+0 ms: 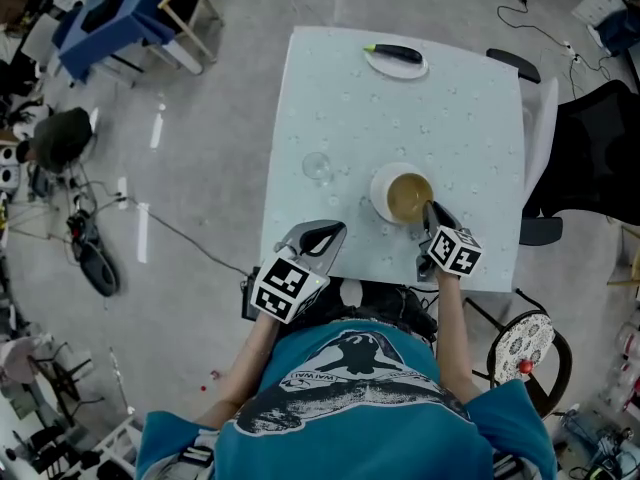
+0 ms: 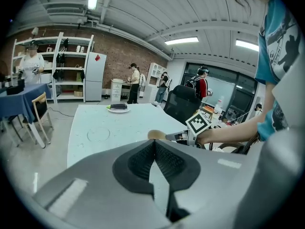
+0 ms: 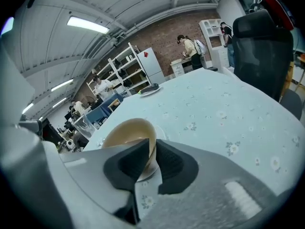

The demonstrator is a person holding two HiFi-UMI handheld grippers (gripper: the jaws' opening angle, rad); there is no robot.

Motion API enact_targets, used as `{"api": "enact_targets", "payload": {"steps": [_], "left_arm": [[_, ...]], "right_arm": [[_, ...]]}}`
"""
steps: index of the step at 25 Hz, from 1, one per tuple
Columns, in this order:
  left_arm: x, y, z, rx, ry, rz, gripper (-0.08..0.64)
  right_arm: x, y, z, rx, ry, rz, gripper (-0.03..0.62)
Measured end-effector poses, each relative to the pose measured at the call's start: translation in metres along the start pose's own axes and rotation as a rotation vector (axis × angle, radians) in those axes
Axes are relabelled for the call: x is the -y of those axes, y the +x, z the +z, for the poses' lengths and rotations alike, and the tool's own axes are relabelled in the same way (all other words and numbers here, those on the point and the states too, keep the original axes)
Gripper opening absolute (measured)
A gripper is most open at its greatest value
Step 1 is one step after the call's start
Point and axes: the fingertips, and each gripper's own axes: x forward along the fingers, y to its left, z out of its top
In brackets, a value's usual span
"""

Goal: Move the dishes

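From overhead, the pale flowered counter point(image 1: 470, 118) carries a bowl point(image 1: 405, 196), tan inside and white outside, near its near edge and right of the middle. The right gripper point(image 1: 432, 218) comes in from the near side with its tips on the bowl's near rim. The left gripper point(image 1: 322, 236) sits over the near edge, well left of the bowl, touching nothing. A clear glass point(image 1: 317, 166) stands just left of the bowl. At the far edge lies a white plate point(image 1: 396, 64) with a long dark thing point(image 1: 398, 53) on it.

Looking along the left gripper point(image 2: 154, 144), its dark pads meet with nothing between them. Just past its tips the bowl point(image 2: 156, 135) shows, with the right gripper's marker cube point(image 2: 198, 123) to its right. The plate point(image 2: 118, 109) sits far off on the counter.

Looking along the right gripper point(image 3: 151, 151), its jaws are clamped on the bowl's point(image 3: 127, 132) near rim, the left pad inside the bowl and the right pad against its outer wall. The bowl's foot is on the counter, and the plate point(image 3: 150, 89) lies far beyond it.
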Motion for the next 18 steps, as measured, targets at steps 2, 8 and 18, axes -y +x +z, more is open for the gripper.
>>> {"api": "enact_targets", "payload": {"steps": [2,8,18], "left_arm": [[0.001,0.003,0.0,0.001,-0.006,0.015,0.015],[0.008,0.009,0.005,0.003,-0.021,0.034,0.015],[0.033,0.033,0.011,0.011,-0.014,0.041,0.015]], "right_arm": [[0.001,-0.001,0.001,-0.005,0.005,0.019,0.02],[0.0,-0.005,0.013,-0.009,0.003,0.076,0.011],[0.039,-0.03,0.04,0.003,-0.055,0.061,0.011]]}}
